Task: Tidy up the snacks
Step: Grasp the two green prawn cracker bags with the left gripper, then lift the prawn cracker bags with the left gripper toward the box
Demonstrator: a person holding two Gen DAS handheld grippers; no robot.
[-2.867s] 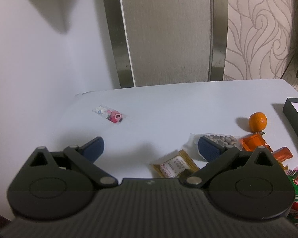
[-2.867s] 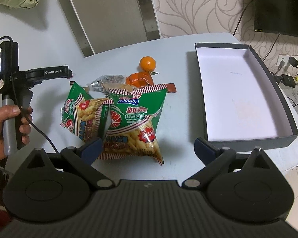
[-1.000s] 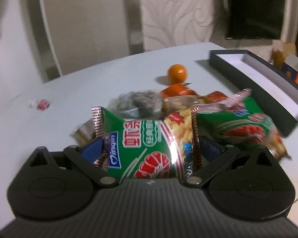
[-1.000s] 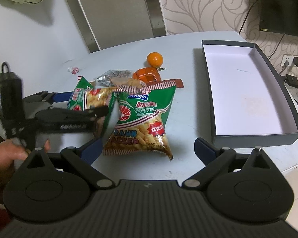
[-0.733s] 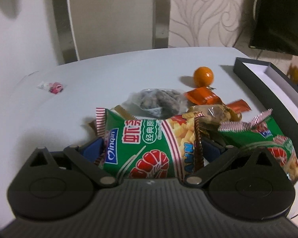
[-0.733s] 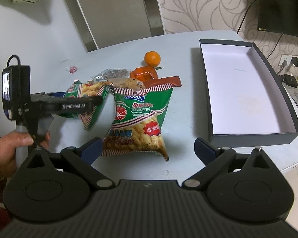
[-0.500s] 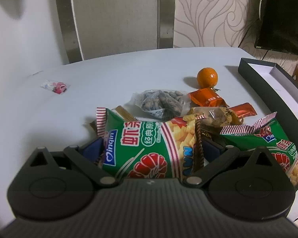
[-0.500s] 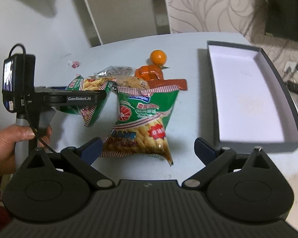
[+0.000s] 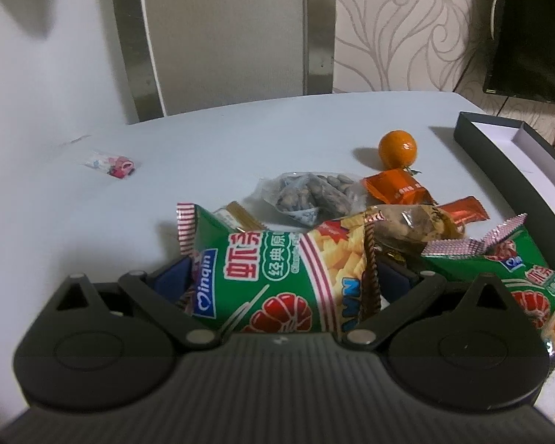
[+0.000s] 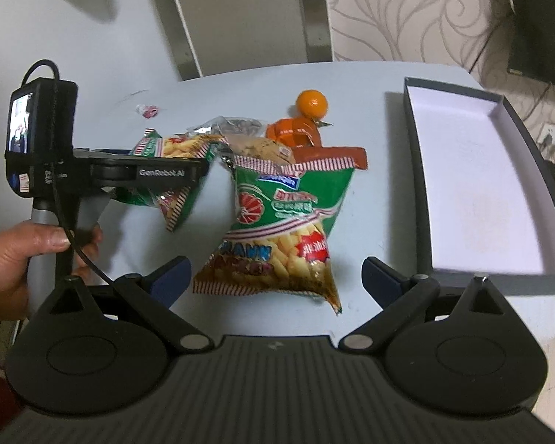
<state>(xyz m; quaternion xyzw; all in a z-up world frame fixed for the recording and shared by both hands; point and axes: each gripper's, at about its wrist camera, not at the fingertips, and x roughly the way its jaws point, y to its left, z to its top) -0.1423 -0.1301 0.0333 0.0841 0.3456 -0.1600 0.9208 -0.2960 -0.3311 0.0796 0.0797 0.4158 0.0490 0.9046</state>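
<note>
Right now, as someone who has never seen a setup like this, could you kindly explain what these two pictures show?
A person holds a handheld claw in each hand; a camera on each looks forward along its two fingers. The left claw is closed on a green prawn cracker bag, lifted, as the right view shows. The right claw is open and empty above a second green bag lying on the white table. Also there: an orange, a clear bag of seeds, orange packets, a small candy, and an empty dark box at the right.

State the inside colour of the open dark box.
White inside the open dark box; right wrist view.
</note>
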